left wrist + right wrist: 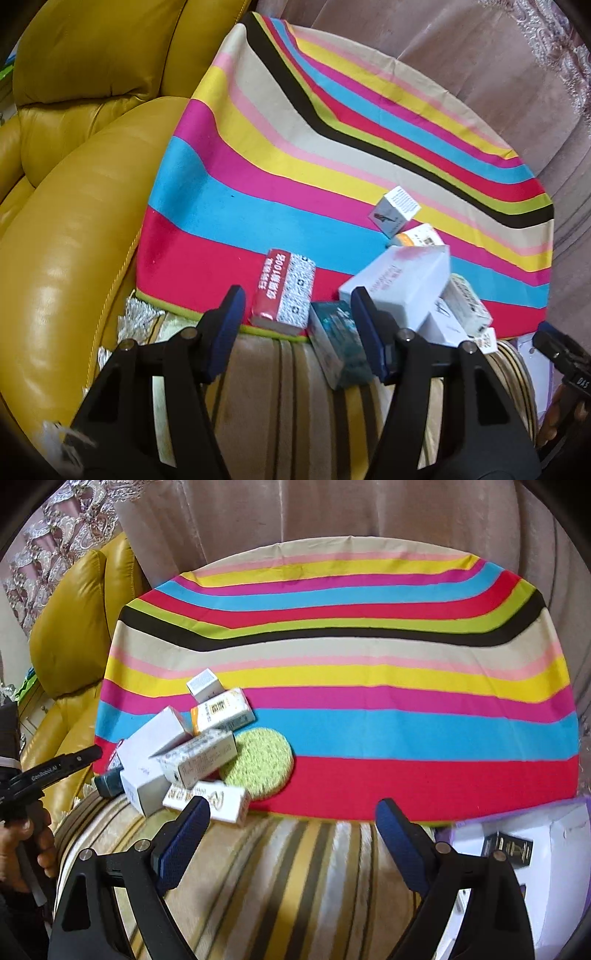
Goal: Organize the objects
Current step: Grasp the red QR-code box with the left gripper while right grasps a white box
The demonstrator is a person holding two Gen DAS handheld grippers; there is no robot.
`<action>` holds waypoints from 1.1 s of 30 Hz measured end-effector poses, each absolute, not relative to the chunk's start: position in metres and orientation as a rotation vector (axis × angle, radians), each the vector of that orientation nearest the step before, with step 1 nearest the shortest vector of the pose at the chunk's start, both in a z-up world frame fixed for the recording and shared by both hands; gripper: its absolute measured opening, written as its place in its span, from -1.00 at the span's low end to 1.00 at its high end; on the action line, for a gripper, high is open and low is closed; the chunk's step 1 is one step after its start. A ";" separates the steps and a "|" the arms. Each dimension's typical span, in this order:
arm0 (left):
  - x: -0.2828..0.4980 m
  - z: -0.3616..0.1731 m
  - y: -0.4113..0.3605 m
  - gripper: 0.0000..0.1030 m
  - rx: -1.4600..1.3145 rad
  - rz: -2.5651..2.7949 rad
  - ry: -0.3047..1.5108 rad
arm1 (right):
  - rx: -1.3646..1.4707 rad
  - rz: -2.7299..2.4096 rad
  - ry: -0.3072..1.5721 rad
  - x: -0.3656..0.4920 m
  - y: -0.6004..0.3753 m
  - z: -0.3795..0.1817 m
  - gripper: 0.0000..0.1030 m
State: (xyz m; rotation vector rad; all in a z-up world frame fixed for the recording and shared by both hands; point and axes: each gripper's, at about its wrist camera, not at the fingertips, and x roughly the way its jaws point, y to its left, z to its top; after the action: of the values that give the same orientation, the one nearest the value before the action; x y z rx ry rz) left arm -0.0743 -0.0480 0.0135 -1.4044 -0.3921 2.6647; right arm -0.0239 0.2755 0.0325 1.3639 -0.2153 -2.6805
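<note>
Near the table's (pixel 369 657) front left corner, the left tool (pixel 299 317) stood partly spread around a red box (pixel 284 291) printed "100" and a teal box (pixel 338 345), pinching neither. The right tool (pixel 291 829), spread wide, held nothing; the other gripper's arm read "GenRobot.AI".

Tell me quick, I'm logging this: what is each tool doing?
Left tool: open around the dark teal cardboard box, not gripping.
Right tool: open, empty.
</note>
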 end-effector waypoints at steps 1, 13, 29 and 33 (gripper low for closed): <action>-0.078 0.012 -0.048 0.23 -1.414 2.662 -0.389 | 1.358 -2.679 -0.203 -0.029 0.273 0.033 0.79; -0.113 -0.012 -0.046 0.18 -1.552 2.595 -0.368 | 1.295 -2.642 -0.057 -0.092 0.240 0.043 0.79; -0.130 -0.019 -0.047 -0.08 -1.534 2.615 -0.406 | 1.262 -2.493 0.201 -0.176 0.162 0.025 0.79; -0.137 -0.021 -0.047 -0.08 -1.534 2.624 -0.409 | 1.290 -2.441 0.285 -0.194 0.146 0.011 0.78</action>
State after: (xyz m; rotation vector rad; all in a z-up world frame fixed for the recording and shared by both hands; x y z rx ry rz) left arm -0.1367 -0.0466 -0.0209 -1.5342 -0.4090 2.6237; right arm -0.1943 0.1455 0.0108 1.2902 0.2850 -2.4408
